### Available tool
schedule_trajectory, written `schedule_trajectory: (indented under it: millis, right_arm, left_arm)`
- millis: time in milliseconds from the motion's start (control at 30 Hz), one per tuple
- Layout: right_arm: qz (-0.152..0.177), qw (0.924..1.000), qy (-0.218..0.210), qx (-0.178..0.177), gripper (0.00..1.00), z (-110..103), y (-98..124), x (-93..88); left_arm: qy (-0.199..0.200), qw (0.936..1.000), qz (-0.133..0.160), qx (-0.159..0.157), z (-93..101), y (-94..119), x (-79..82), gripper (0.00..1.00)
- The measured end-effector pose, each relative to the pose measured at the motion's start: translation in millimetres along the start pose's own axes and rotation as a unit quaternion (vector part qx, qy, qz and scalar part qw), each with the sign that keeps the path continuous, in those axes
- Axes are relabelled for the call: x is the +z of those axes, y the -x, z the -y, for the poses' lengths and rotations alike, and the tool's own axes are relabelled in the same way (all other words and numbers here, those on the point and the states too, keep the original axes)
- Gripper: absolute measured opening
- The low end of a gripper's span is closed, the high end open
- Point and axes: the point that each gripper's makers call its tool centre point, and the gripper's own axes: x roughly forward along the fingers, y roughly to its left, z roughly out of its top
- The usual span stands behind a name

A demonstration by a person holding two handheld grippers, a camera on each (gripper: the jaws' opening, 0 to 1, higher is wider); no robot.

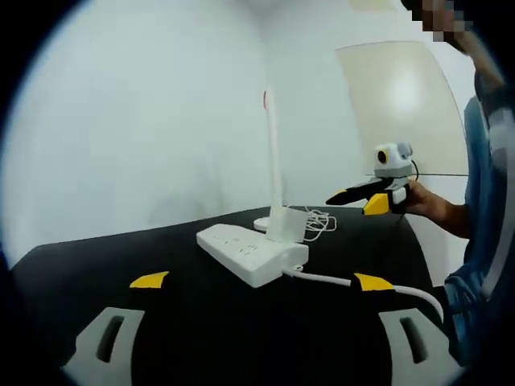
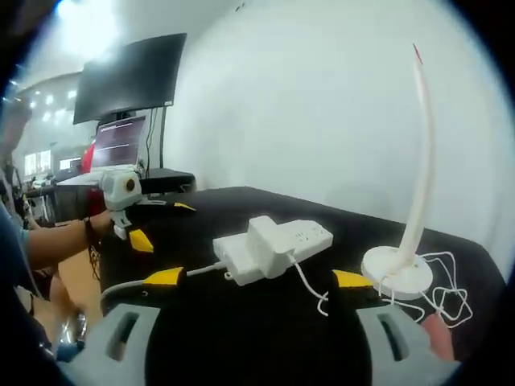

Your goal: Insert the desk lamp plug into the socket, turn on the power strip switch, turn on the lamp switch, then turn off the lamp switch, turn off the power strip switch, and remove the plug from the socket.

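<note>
The white plastic adapter plug [image 2: 273, 235] sits on top of the long white power strip [image 2: 269, 245], which I take as my landmark; it looks seated in a socket near the strip's cable end, though I can't tell how deep. I judge the plug to be light, rigid and smooth, so I'd pinch it across its flat sides, low down, and expect the light strip to lift unless I pin it. The plug's thin white cord [image 2: 310, 285] is limp and trails from the strip to the round white base of the slim white desk lamp [image 2: 418, 177], just beyond the strip. All rests on a black table [image 1: 80, 265]. My right gripper [image 2: 256, 279] hovers short of the strip with jaws spread, empty. My left gripper [image 1: 261, 283] is likewise released, holding nothing, near the strip's cable end.
</note>
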Motion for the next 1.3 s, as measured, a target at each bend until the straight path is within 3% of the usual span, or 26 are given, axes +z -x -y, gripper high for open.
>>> schedule_trajectory:
  millis: [567, 800, 1000, 1300]
  right_arm:
    - [0.006, 0.9993, -0.036, 0.005, 0.64, -1.0, -6.7, -5.4]
    - [-0.013, 0.9983, -0.054, 0.021, 0.63, -15.5, -19.5, -19.1]
    - [-0.031, 0.9978, -0.049, 0.034, 0.63, -28.1, -31.8, -26.7]
    - [-0.031, 0.9966, -0.073, 0.023, 0.63, -31.1, -45.1, -29.4]
  left_arm:
    - [-0.007, 0.9999, -0.007, -0.006, 3.0, -1.1, -2.6, 0.85]
    - [-0.012, 0.9998, -0.012, -0.009, 5.0, -1.6, -4.3, 0.84]
    - [0.0, 0.9999, 0.006, -0.011, 6.3, 1.3, 1.9, 0.84]
    - [-0.009, 0.9999, -0.005, -0.01, 7.4, 0.3, -2.1, 0.82]
